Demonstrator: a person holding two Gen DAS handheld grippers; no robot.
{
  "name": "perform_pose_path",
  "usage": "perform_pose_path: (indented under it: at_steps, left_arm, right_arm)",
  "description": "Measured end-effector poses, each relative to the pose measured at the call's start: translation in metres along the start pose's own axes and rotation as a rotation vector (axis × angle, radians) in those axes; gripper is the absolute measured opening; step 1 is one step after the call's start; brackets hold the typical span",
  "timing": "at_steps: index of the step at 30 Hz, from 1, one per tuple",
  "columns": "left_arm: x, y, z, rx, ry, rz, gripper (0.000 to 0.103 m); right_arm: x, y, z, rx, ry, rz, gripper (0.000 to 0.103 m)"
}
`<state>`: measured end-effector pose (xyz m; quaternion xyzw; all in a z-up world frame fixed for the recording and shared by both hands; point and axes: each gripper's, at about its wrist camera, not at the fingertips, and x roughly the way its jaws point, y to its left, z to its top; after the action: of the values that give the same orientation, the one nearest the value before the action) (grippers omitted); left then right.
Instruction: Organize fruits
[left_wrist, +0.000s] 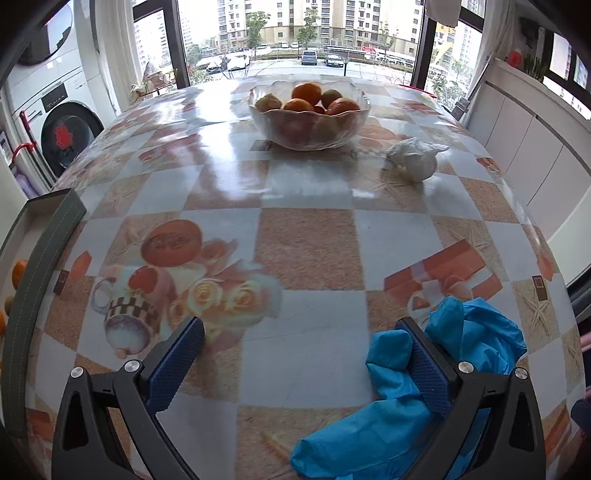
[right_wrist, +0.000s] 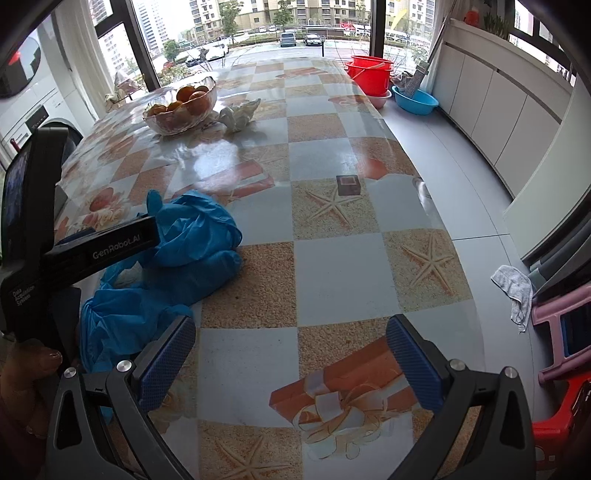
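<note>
The left gripper (left_wrist: 301, 363) is hovering with its 2 fingers spread apart and holding nothing; the right gripper (right_wrist: 291, 356) is doing likewise, fingers apart and empty above the counter (right_wrist: 332, 266). Blue gloves (left_wrist: 424, 387) are lying against the left gripper's right-hand finger. The fruits (left_wrist: 308, 99) are sitting in a glass bowl (left_wrist: 309, 122) well ahead, with a tray (left_wrist: 33, 258) at the left edge holding more. Probably reaching comes first: lifting clear of the gloves, then closing gently on 1 top orange.

Left claw (left_wrist: 300, 360) spread wide, low; right claw (right_wrist: 291, 356) likewise.
</note>
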<state>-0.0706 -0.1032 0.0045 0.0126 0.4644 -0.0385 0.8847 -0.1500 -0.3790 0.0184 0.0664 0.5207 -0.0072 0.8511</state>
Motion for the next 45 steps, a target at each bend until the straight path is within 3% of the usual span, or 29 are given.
perform_pose_path:
  at_steps: [4,8,17,45]
  left_arm:
    - [0.011,-0.032,0.014,0.04,-0.02,-0.026,0.103]
    - [0.013,-0.037,0.017,0.04,-0.021,-0.027,0.103]
    - [0.014,-0.036,0.02,0.039,-0.015,-0.027,0.103]
    - [0.015,-0.036,0.023,0.039,-0.01,-0.025,0.103]
  right_arm:
    - [0.015,0.001,0.003,-0.029,-0.004,-0.049,0.103]
    - [0.023,0.015,0.009,-0.101,-0.001,-0.063,0.103]
    - [0.023,0.014,0.01,-0.08,-0.051,-0.055,0.103]
    - [0.027,0.019,0.016,-0.036,-0.015,-0.085,0.103]
